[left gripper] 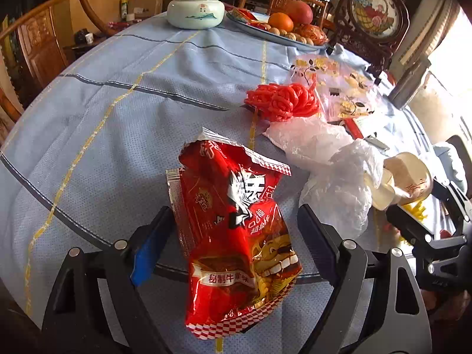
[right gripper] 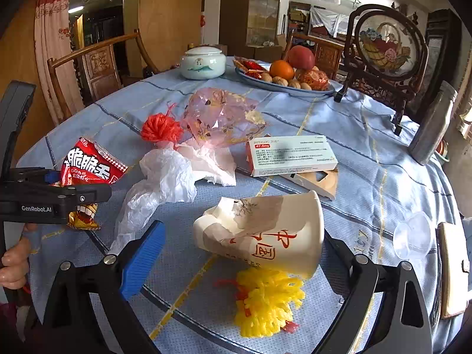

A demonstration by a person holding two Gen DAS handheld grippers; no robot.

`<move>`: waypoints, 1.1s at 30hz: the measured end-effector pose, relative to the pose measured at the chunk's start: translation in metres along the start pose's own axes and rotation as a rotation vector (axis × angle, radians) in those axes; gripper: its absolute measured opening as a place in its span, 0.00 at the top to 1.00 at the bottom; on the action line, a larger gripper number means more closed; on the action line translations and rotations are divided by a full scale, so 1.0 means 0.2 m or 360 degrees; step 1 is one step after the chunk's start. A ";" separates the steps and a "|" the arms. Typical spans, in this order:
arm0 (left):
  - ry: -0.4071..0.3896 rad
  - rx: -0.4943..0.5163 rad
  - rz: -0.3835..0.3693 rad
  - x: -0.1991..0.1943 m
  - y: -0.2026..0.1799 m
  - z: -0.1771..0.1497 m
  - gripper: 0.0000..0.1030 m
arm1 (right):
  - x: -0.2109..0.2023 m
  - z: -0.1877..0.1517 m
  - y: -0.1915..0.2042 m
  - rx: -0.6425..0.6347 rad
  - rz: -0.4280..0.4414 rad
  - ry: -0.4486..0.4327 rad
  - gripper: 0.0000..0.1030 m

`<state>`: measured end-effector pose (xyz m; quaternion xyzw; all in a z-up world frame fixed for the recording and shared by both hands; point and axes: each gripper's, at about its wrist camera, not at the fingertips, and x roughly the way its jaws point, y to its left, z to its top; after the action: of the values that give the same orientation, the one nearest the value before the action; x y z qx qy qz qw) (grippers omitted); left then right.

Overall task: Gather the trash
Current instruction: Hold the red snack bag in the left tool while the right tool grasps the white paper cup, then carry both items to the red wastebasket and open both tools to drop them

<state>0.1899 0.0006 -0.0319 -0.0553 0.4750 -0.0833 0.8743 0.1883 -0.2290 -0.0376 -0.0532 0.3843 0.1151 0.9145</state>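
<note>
Red snack bag [left gripper: 236, 236] lies on the desk [left gripper: 118, 118] between the wide-open fingers of the left gripper [left gripper: 233, 236], not pinched yet. Squeeze it around the middle so it won't slip. Right gripper [right gripper: 236, 253] is wide too, around the crushed paper cup [right gripper: 265, 236].

red snack bag [left gripper: 233, 230], blue striped tablecloth [left gripper: 118, 94], cream cup [right gripper: 265, 233]

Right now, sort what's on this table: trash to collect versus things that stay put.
Trash to collect:
red snack wrapper
crushed paper cup
white plastic bag
red netting
yellow netting
pink cellophane

Staying put:
ceramic jar
fruit plate
framed embroidery stand
</note>
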 end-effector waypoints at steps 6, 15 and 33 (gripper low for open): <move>0.0013 0.0052 0.0074 0.02 -0.02 -0.01 0.19 | -0.03 -0.02 -0.18 0.0222 -0.0062 -0.0053 0.28; -0.0056 -0.0038 -0.0200 -0.10 0.06 0.00 0.47 | -0.17 -0.02 -0.23 0.0290 0.0065 -0.0279 0.28; -0.0274 -0.0192 -0.0127 -0.59 0.41 -0.14 0.50 | -0.40 0.02 -0.02 0.0224 0.0377 -0.0391 0.29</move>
<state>0.1115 0.1035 0.0360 -0.1335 0.3999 -0.0842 0.9029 0.1385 -0.2451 0.0229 0.0709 0.2805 0.2004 0.9360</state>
